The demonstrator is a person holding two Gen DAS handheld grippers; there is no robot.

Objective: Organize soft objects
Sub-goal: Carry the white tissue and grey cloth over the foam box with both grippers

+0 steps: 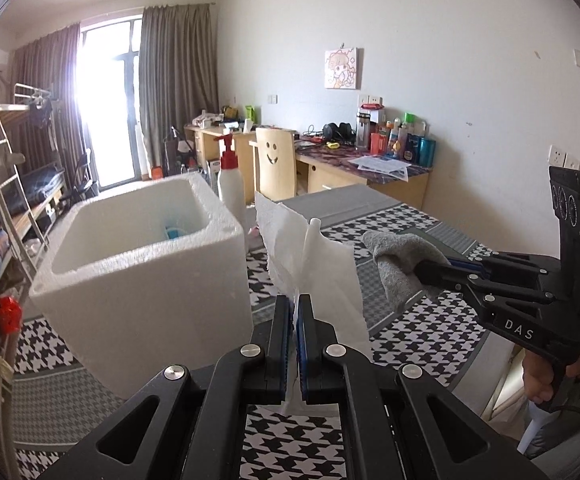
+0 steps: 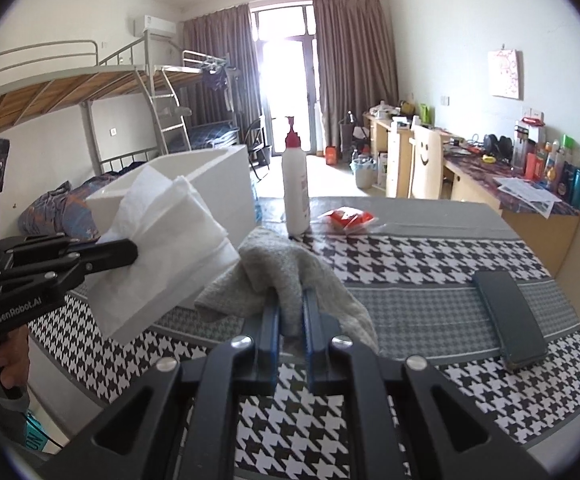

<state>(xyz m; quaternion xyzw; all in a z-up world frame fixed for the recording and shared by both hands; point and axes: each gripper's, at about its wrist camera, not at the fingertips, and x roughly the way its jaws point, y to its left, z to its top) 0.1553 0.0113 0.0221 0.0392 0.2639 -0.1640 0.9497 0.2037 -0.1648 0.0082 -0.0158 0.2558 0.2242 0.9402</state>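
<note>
My left gripper (image 1: pixel 293 300) is shut on a white paper towel (image 1: pixel 309 264) and holds it above the table, just right of a white foam box (image 1: pixel 142 280). The towel (image 2: pixel 162 240) and left gripper (image 2: pixel 134 252) also show in the right wrist view, in front of the box (image 2: pixel 226 176). My right gripper (image 2: pixel 290 300) is shut on a grey sock (image 2: pixel 286 268), lifted over the table. In the left wrist view the right gripper (image 1: pixel 421 270) holds the sock (image 1: pixel 397 260) to the right of the towel. Something blue (image 1: pixel 174 233) lies inside the box.
A houndstooth cloth (image 2: pixel 409 264) covers the table. A white pump bottle (image 2: pixel 295 188) with a red top stands behind the box. A red packet (image 2: pixel 345 216) lies beside it. A dark phone (image 2: pixel 509 316) lies at the right. A desk and chair stand beyond.
</note>
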